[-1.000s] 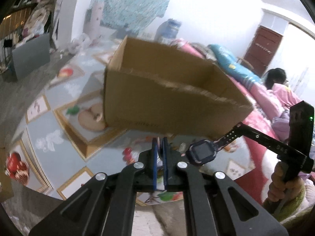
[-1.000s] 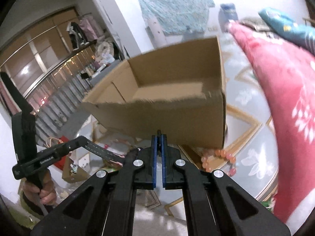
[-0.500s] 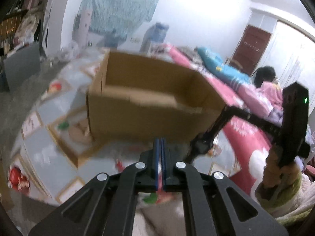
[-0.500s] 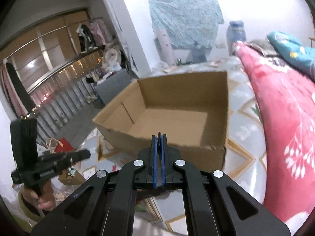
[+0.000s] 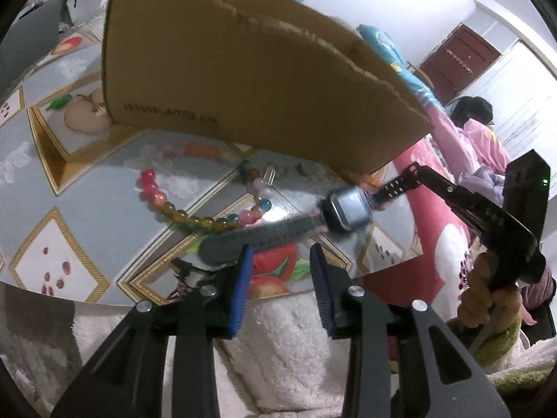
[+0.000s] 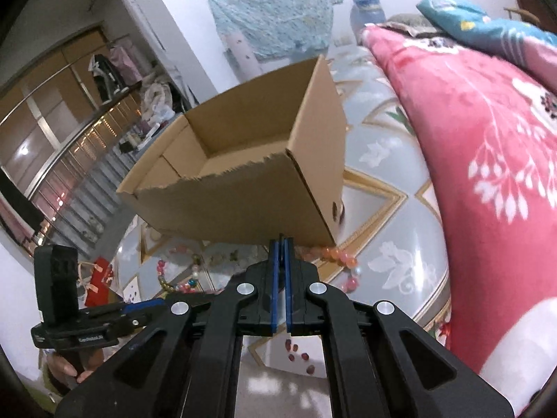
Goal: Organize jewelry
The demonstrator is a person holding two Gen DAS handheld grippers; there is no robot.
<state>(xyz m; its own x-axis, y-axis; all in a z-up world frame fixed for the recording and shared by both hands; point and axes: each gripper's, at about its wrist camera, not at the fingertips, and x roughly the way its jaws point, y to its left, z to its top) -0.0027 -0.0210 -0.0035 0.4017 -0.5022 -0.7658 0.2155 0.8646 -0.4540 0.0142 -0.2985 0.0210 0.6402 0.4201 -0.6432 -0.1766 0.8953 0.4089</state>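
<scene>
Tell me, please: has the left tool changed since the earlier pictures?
Yes. The left tool was shut before; now it is open, and it sits lower against the cardboard box, just below the watch strap.

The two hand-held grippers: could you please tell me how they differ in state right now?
The left hand-held gripper is open, its jaws apart and holding nothing; the right hand-held gripper is shut on the watch by one strap end. The left hangs low over the free strap end, while the right lifts the watch beside the box. Both have blue pads and black fingers.
</scene>
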